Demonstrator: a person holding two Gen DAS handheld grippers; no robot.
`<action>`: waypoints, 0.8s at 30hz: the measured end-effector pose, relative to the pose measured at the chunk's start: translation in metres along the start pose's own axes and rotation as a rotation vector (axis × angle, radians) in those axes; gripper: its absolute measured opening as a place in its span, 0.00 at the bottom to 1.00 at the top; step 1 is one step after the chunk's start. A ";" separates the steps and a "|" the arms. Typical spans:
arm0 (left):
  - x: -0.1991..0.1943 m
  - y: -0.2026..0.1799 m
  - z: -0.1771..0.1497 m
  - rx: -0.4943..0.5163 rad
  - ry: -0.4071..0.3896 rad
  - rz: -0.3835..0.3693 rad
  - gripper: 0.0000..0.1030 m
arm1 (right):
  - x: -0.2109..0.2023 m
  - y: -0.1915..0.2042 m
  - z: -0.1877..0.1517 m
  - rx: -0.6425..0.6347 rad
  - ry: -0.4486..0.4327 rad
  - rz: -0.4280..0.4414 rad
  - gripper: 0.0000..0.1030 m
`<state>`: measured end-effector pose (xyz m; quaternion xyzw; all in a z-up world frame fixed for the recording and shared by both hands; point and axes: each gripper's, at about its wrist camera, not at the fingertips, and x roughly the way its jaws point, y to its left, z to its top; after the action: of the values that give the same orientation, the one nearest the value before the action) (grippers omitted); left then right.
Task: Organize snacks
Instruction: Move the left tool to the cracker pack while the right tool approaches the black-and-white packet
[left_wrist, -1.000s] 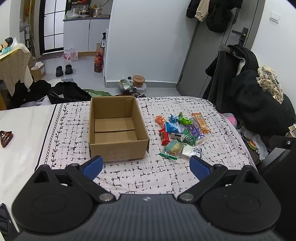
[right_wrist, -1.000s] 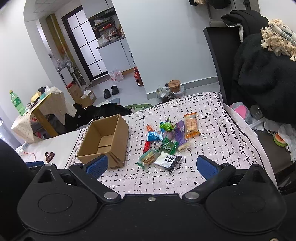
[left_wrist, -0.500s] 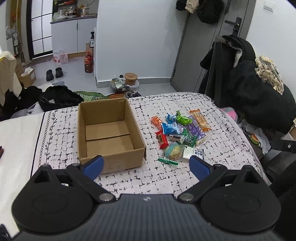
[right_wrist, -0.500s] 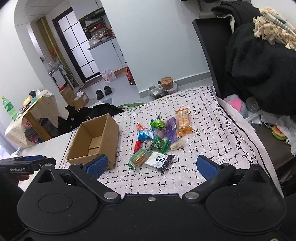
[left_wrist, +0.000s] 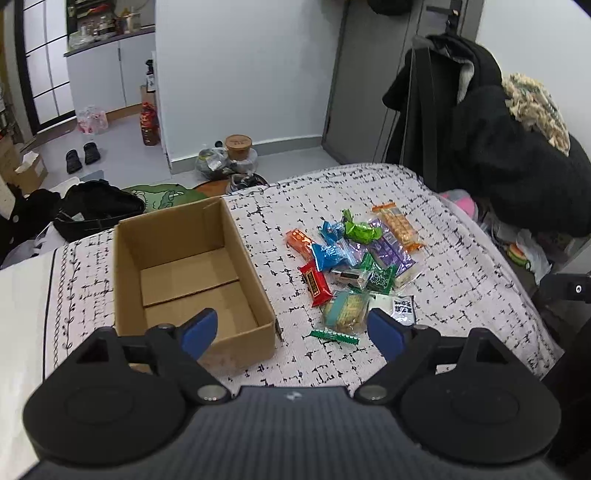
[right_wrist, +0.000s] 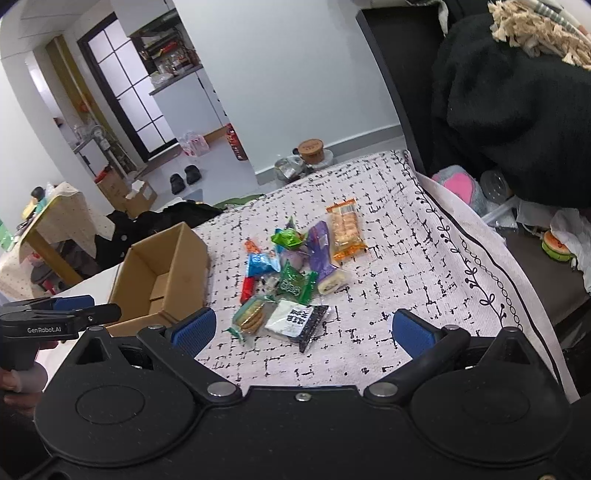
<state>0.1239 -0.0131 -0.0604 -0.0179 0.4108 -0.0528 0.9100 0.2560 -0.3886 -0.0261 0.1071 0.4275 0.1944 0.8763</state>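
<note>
An empty cardboard box (left_wrist: 184, 266) stands open on the patterned tablecloth (left_wrist: 461, 280), left of a pile of several wrapped snacks (left_wrist: 354, 258). The pile holds an orange cracker pack (left_wrist: 397, 225), a red bar (left_wrist: 314, 284), a biscuit pack (left_wrist: 347, 308) and a white-black packet (left_wrist: 400, 308). My left gripper (left_wrist: 291, 330) is open and empty, above the box's near right corner. My right gripper (right_wrist: 301, 328) is open and empty, just short of the white-black packet (right_wrist: 297, 319). The box (right_wrist: 162, 273) and the left gripper (right_wrist: 59, 314) also show in the right wrist view.
A chair piled with dark coats (left_wrist: 498, 147) stands at the table's right. The table's right edge (right_wrist: 517, 280) drops to clutter on the floor. Bags and a tub (left_wrist: 238, 146) lie on the floor beyond the far edge.
Both grippers have moved forward toward the table. The left view has swung right, toward the snacks, and the box and pile look larger. Both stay open.
</note>
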 end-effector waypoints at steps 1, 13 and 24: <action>0.005 -0.001 0.001 0.015 0.007 -0.003 0.85 | 0.004 -0.001 0.000 0.003 0.004 -0.003 1.00; 0.059 -0.015 0.009 0.102 0.084 -0.041 0.87 | 0.046 -0.008 0.003 0.025 0.058 -0.058 1.00; 0.105 -0.029 0.008 0.120 0.114 -0.077 0.87 | 0.089 -0.015 -0.001 0.031 0.122 -0.064 0.85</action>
<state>0.1964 -0.0534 -0.1308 0.0239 0.4571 -0.1133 0.8818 0.3087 -0.3633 -0.0949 0.0951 0.4863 0.1658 0.8526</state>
